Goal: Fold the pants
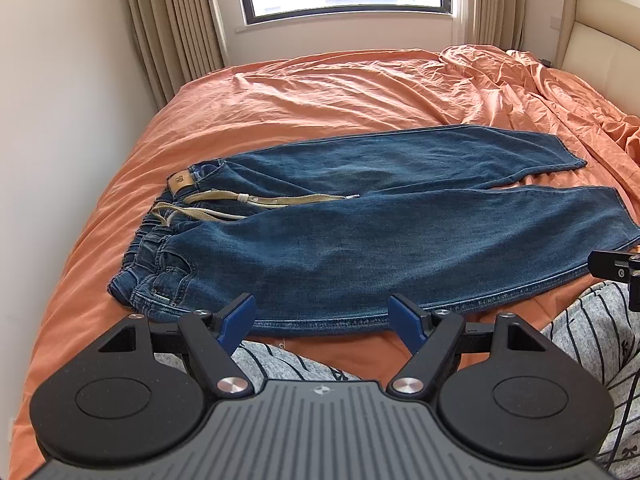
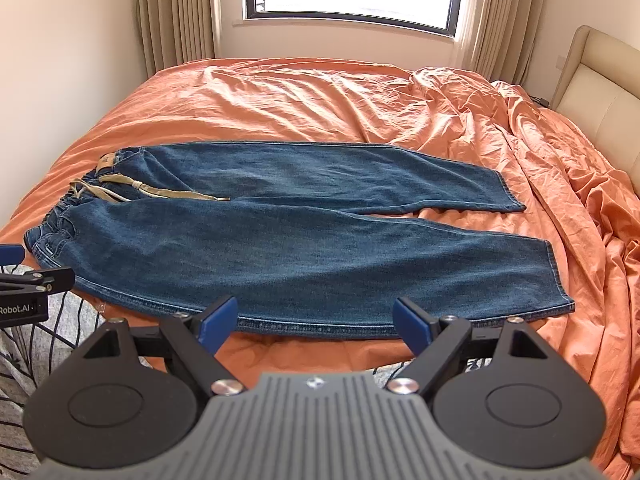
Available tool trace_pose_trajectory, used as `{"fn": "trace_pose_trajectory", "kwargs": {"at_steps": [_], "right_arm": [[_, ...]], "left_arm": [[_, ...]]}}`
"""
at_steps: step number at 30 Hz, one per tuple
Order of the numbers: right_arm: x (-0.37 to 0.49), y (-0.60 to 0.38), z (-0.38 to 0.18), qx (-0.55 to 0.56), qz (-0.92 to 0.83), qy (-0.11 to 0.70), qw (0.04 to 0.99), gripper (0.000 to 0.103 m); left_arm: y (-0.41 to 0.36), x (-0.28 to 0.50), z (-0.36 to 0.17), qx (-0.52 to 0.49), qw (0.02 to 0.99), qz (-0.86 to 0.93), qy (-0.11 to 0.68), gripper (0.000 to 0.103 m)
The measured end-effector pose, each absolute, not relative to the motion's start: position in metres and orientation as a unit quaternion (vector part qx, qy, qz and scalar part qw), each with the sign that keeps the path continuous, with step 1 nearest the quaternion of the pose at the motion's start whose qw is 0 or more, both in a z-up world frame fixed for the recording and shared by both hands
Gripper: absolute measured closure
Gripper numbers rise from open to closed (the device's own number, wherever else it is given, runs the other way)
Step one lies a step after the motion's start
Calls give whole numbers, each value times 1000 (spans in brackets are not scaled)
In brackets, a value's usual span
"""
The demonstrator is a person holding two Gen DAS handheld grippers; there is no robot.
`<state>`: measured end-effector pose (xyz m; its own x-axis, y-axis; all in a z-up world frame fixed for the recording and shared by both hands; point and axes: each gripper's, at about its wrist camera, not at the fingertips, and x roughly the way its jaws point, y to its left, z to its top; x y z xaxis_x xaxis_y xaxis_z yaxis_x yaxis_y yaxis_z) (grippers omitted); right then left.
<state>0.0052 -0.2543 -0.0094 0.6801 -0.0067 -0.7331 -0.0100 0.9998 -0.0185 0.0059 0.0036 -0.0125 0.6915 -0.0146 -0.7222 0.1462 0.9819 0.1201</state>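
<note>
Lying flat on the orange bed, the jeans are spread out — waistband to our left. We hold the left gripper and the right gripper wide apart at the near seam — both empty.

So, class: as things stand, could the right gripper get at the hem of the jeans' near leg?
Probably yes. The right gripper is open, its jaws just short of the jeans, whose near hem lies flat on the orange bedcover, off to the right, with nothing in between.
</note>
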Motion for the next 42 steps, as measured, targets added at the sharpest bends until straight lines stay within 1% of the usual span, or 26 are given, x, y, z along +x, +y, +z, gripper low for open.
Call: {"fn": "trace_pose_trajectory", "kwargs": {"at_steps": [32,37,39,41,42], "right_arm": [[3,-256,-13,-6,-10,401,916,22],[0,-259,-13,-3,-12,400,916,22],[-1,-260,-14,-2,-13,400,916,22],[1,-261,-15,-4,-13,401,916,22],[2,-262,-16,-6,-12,402,916,22]], "left_arm": [[9,0,-11,68,916,-49,393,15],[9,0,-10,63,913,-62,397,19],[11,1,-9,58,913,-69,399,26],[14,4,-8,56,912,-79,398,28],[15,5,-7,58,912,-82,397,31]]}}
